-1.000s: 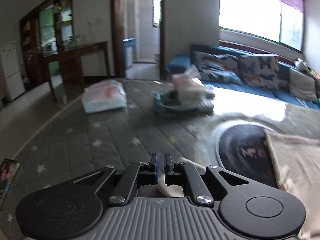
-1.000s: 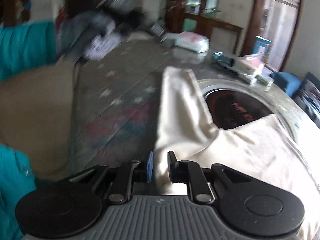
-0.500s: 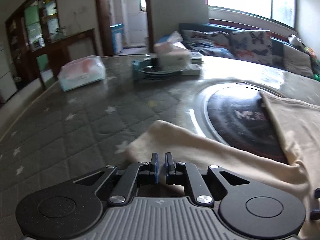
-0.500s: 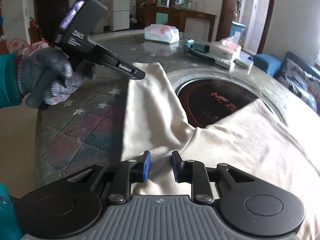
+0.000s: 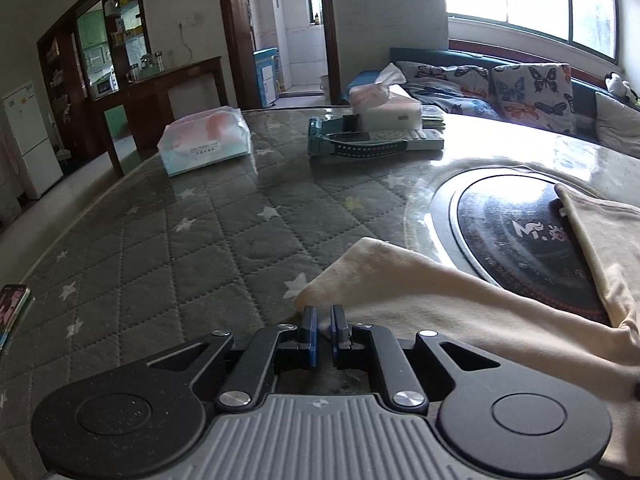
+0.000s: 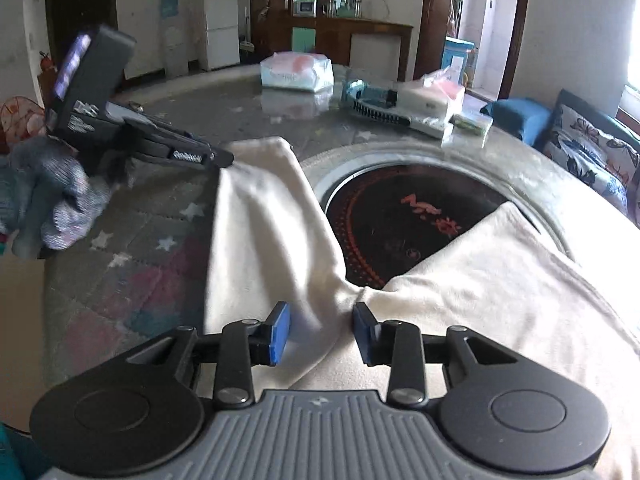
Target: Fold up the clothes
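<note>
The left gripper [image 5: 324, 328] is clenched on the sleeve [image 5: 400, 280] of a cream garment [image 6: 500, 292], a fold of cloth showing between its nearly closed blue pads [image 5: 310, 332]. From the right wrist view that same gripper [image 6: 224, 159] reaches in from the left and pinches the sleeve near its cuff, held by a gloved hand [image 6: 48, 200]. The sleeve's long axis runs from that pinch back towards the right gripper [image 6: 322, 334], which stands released, its pads [image 6: 279, 334] well apart, straddling the spot where the sleeve joins the body. So the left gripper is at the far end of the sleeve and the right at its root; the body spreads away to the right gripper's right, over a dark round hob [image 6: 400, 216] set in the table [image 5: 180, 240]. In my judgement any fold of this sleeve turns on carrying the cuff along that axis, towards the body.

Writing: the hob carries a pale logo (stylised, not legible to me). Beyond the left gripper, a tissue pack [image 5: 206, 138] bears a printed line too small to read. The left gripper's arm has white lettering, blurred. Further off sit a tissue box [image 5: 384, 106] and a remote [image 5: 376, 146]
</note>
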Available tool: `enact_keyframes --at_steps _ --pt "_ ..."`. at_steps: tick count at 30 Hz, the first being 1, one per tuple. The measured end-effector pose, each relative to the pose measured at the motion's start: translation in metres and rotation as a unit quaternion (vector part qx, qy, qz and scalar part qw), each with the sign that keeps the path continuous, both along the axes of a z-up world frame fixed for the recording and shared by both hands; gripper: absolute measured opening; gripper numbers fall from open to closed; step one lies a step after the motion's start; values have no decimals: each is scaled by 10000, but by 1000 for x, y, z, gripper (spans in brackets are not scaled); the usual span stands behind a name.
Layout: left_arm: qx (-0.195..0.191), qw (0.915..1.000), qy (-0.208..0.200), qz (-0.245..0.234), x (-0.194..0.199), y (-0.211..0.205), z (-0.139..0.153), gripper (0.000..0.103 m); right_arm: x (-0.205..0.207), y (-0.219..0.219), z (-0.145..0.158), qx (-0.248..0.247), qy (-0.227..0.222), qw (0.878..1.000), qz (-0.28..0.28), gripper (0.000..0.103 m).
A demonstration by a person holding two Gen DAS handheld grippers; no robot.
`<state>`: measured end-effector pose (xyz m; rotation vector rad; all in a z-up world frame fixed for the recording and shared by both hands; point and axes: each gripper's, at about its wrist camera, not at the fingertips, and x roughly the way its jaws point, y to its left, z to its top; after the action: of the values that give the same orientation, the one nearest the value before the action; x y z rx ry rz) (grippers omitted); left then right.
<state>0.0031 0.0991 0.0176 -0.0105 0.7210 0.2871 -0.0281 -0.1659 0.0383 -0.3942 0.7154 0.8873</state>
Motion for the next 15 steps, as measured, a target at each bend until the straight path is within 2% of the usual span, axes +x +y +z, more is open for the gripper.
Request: enact_keyframes --at_steps 4,10,12,15 --pt "-5 10000 11 77 -2 6 1 9 -14 -21 10 -301 -229 9992 -163 34" --pt "-47 10000 -22 78 -7 2 6 9 -46 -45 5 -604 -221 9977 -191 35" --pt "-102 9999 -76 -45 -12 -6 13 9 -57 -47 1 -643 -266 9974 -161 35" --pt "-134 9981 -232 -548 -25 -33 25 10 -69 -49 2 -594 -495 9969 -151 36"
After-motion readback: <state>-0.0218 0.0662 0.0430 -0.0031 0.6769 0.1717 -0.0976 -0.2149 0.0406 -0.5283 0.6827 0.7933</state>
